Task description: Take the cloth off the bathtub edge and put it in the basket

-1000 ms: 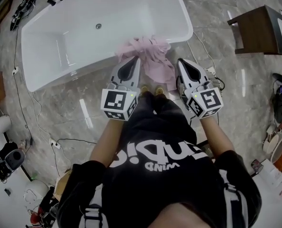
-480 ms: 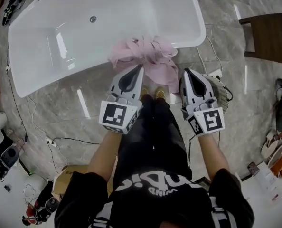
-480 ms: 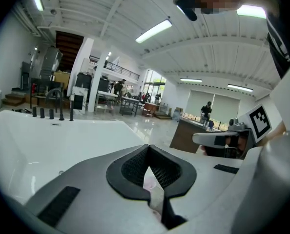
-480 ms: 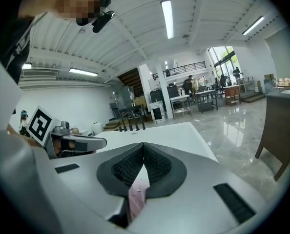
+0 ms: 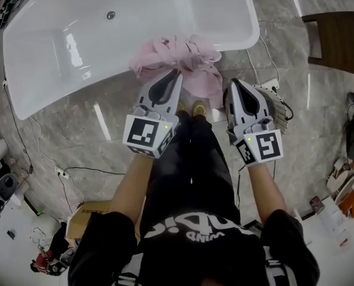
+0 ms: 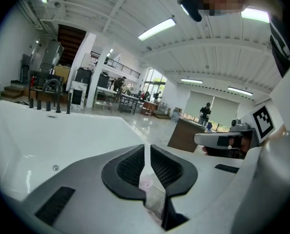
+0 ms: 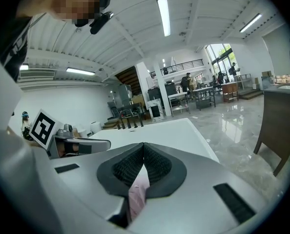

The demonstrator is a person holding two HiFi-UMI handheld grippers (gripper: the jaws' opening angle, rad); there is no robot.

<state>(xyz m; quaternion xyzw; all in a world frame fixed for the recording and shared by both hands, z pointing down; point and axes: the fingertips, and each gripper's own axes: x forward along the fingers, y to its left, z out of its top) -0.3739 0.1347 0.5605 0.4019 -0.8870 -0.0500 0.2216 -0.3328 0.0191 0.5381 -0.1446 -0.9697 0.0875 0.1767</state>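
A crumpled pink cloth (image 5: 180, 58) hangs over the near rim of the white bathtub (image 5: 64, 85), and its lower end drapes down toward the floor. My left gripper (image 5: 178, 72) is shut, with its tip over the cloth's near edge. In the left gripper view the left gripper (image 6: 145, 147) shows its jaws together, with pink cloth (image 6: 152, 196) visible below through the gap. My right gripper (image 5: 232, 82) is shut too, just right of the hanging cloth. A pale ribbed thing (image 5: 278, 109), perhaps the basket, lies on the floor beside it, partly hidden.
A dark wooden cabinet (image 5: 338, 37) stands at the upper right. Cables (image 5: 75, 174) trail over the marble floor at the left, near a cardboard box (image 5: 84, 213). The person's shoes (image 5: 198, 107) are right at the tub's side. Black taps (image 6: 47, 104) sit at the tub's far end.
Both grippers have come down and slightly forward, closer to the cloth on the tub rim. Their jaws have stayed shut.
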